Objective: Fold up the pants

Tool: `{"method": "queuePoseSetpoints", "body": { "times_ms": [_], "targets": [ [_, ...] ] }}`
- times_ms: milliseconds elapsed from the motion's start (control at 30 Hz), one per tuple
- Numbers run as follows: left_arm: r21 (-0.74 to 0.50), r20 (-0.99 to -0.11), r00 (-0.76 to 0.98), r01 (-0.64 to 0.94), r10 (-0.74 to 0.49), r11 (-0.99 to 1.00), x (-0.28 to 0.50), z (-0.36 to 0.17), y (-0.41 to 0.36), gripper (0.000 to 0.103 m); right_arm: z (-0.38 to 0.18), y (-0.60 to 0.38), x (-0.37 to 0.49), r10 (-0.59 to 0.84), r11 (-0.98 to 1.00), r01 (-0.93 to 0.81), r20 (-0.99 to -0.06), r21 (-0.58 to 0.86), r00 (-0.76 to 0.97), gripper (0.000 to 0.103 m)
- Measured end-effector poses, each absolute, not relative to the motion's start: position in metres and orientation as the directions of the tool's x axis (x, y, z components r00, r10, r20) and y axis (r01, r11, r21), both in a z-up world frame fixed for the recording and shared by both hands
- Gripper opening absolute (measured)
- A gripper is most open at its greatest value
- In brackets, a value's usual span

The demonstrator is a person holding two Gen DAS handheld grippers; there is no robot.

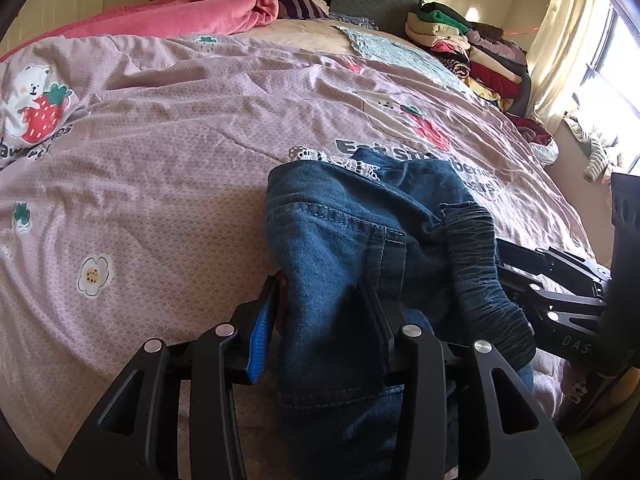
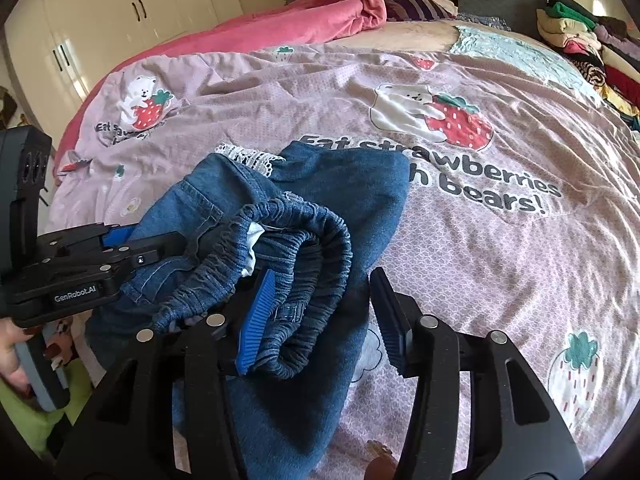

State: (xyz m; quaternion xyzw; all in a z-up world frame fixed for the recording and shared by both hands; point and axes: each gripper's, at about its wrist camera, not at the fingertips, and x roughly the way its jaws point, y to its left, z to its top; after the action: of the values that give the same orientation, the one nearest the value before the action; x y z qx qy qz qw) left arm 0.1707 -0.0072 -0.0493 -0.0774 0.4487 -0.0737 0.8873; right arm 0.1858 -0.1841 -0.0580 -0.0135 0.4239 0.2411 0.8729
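Blue denim pants (image 1: 340,232) with an elastic waistband (image 2: 288,240) and white lace trim (image 2: 248,158) lie bunched at the near edge of the bed. My left gripper (image 1: 320,312) has its jaws wide apart with denim lying between them; it also shows in the right wrist view (image 2: 132,248) at the pants' left side. My right gripper (image 2: 320,312) is open, its blue left finger (image 2: 256,320) against the waistband folds, the right finger beside the cloth. The right gripper shows in the left wrist view (image 1: 532,268) at the waistband.
A pink bedspread (image 2: 480,240) with strawberry and bear prints covers the bed. A red-pink blanket (image 2: 300,20) lies at the head. Stacks of folded clothes (image 1: 472,52) sit at the far right. White wardrobes (image 2: 120,12) stand on the left.
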Motion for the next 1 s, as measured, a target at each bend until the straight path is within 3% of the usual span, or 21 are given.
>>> {"method": "queuePoseSetpoints", "body": {
  "times_ms": [167,367,433,567,633,767,833,1000],
  "targets": [
    [-0.198,-0.784,0.590,0.058,-0.193,0.979,0.166,-0.047,-0.006,0.044,-0.054,-0.184,0.182,0.398,0.888,-0.428,-0.747,0.169,0.533,0.047],
    [-0.198,-0.782,0.593,0.055,-0.191,0.979,0.162,-0.044,-0.004,0.047,-0.052,-0.185,0.179,0.394,0.890,-0.426,-0.745,0.163,0.538,0.057],
    [-0.197,-0.782,0.595,0.050,-0.188,0.979,0.160,-0.043,-0.003,0.053,-0.049,-0.186,0.177,0.390,0.893,-0.422,-0.740,0.157,0.549,0.062],
    [-0.224,-0.768,0.607,0.045,-0.205,0.973,0.155,-0.035,0.003,0.056,-0.042,-0.189,0.172,0.379,0.897,-0.420,-0.725,0.136,0.576,0.069],
    [-0.220,-0.764,0.613,0.046,-0.201,0.974,0.152,-0.032,0.003,0.067,-0.038,-0.191,0.170,0.378,0.899,-0.416,-0.716,0.135,0.586,0.076],
    [-0.218,-0.757,0.623,0.047,-0.200,0.975,0.144,-0.026,0.004,0.072,-0.029,-0.195,0.163,0.380,0.903,-0.409,-0.698,0.135,0.608,0.083],
    [-0.212,-0.756,0.626,0.041,-0.190,0.977,0.140,-0.023,0.004,0.086,-0.025,-0.196,0.159,0.379,0.904,-0.404,-0.690,0.136,0.616,0.087],
    [-0.196,-0.742,0.647,0.041,-0.175,0.980,0.127,-0.011,0.007,0.096,-0.012,-0.201,0.144,0.379,0.909,-0.396,-0.661,0.133,0.648,0.092]
  ]
}}
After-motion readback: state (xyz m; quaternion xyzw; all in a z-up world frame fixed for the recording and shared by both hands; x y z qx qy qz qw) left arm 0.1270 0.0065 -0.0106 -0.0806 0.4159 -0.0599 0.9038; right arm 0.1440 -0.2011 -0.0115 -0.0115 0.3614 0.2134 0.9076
